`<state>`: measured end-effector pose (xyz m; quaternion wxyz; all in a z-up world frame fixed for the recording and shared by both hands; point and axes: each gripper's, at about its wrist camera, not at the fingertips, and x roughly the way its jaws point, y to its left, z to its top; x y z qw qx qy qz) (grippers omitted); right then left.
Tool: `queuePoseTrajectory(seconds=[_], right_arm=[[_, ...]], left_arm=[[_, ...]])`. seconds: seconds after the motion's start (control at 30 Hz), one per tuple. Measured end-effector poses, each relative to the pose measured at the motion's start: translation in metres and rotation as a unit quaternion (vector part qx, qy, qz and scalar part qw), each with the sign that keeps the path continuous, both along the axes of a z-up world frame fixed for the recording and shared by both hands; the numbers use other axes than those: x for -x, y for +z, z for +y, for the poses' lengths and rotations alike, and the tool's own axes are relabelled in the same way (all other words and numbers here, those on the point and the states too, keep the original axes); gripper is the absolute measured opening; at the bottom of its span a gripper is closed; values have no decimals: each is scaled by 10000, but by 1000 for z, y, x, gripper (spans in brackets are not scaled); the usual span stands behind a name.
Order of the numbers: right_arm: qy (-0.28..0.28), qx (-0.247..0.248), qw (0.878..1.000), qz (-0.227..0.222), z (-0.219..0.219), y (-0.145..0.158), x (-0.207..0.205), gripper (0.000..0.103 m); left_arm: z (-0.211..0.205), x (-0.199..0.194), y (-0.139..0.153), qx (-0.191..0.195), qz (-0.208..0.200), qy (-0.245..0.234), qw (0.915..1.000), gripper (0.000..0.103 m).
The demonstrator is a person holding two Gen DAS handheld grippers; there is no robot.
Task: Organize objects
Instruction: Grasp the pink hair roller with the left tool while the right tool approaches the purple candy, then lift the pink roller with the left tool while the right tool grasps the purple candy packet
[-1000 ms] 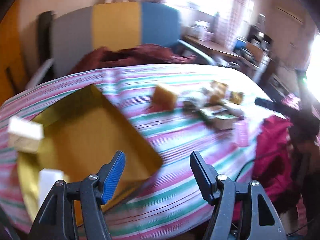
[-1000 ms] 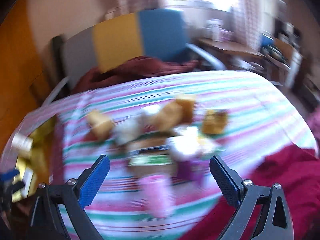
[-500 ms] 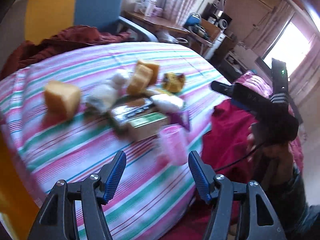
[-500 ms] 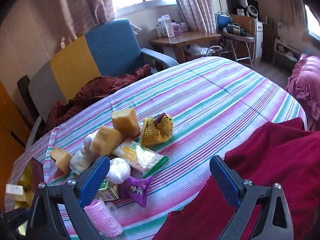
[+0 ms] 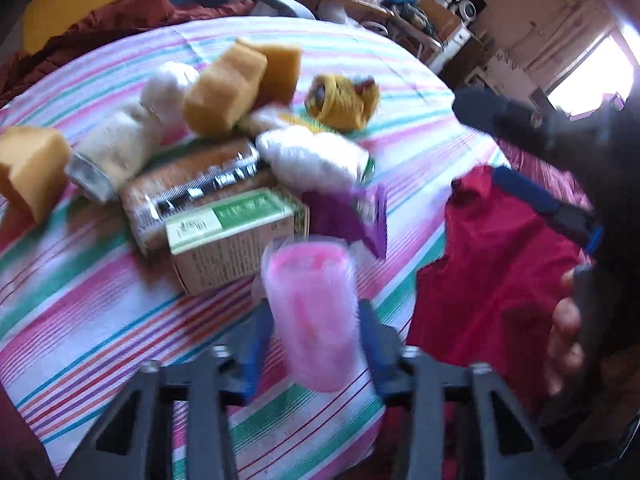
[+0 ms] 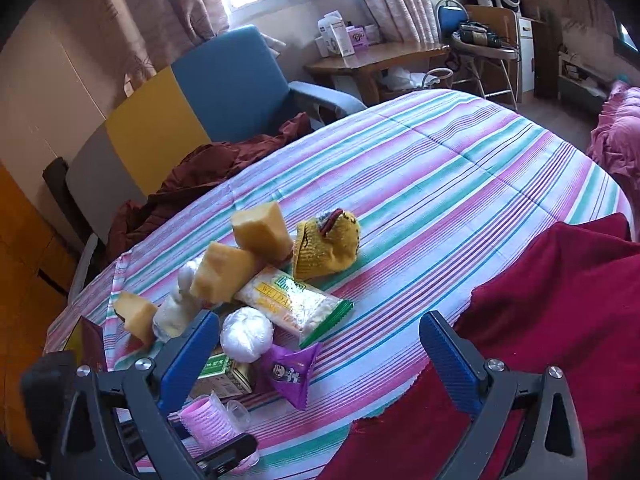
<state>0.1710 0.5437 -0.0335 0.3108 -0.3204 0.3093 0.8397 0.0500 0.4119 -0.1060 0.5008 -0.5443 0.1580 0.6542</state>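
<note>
Pink ribbed plastic cup (image 5: 310, 312), translucent and cylindrical, is lying near the front edge of the striped tablecloth (image 5: 100, 320), and the left gripper (image 5: 312, 344) is sitting around it, one blue ridged finger on each side. The view is blurred, so I cannot tell whether the pads are actually pressing the cup. From the right wrist view the same cup (image 6: 208, 420) is showing its stacked ridges and a clear rim.

Behind the cup a small pile is spreading across the cloth: a green-and-tan cardboard carton (image 5: 236, 236) lying flat, a crinkly foil-ended snack packet (image 5: 192, 184) touching it, a shiny purple wrapper (image 5: 352, 216), a soft white wrapped ball (image 6: 247, 334), a clear bag with green trim (image 6: 296, 304) holding pale pieces, three spongy yellow foam blocks (image 6: 262, 232), and a knitted yellow pouch (image 6: 326, 244) sagging open.

The right gripper (image 6: 320, 364) is hanging with its jaws spread wide and nothing between them, above the table edge where a dark red cloth (image 6: 540, 320) is draping. A blue, yellow and grey padded chair (image 6: 224, 84) is standing beyond the table.
</note>
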Motion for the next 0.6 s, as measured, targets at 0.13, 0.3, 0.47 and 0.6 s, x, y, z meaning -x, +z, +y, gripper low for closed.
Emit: queuePoseTrajectory(seconds=[0.13, 0.3, 0.47, 0.6], right_arm=[[158, 225, 9995, -176, 0, -11, 8, 101], [432, 236, 9961, -729, -8, -27, 24, 92], [887, 136, 9878, -1275, -20, -43, 43, 81], [1006, 130, 9851, -1391, -22, -49, 53, 80]], left_arm=[[-19, 1, 2, -264, 134, -91, 9995, 35], [-54, 10, 4, -385, 173, -78, 9991, 35], [-86, 12, 6, -449, 173, -124, 9988, 35], [-104, 10, 7, -470, 243, -142, 9985, 35]])
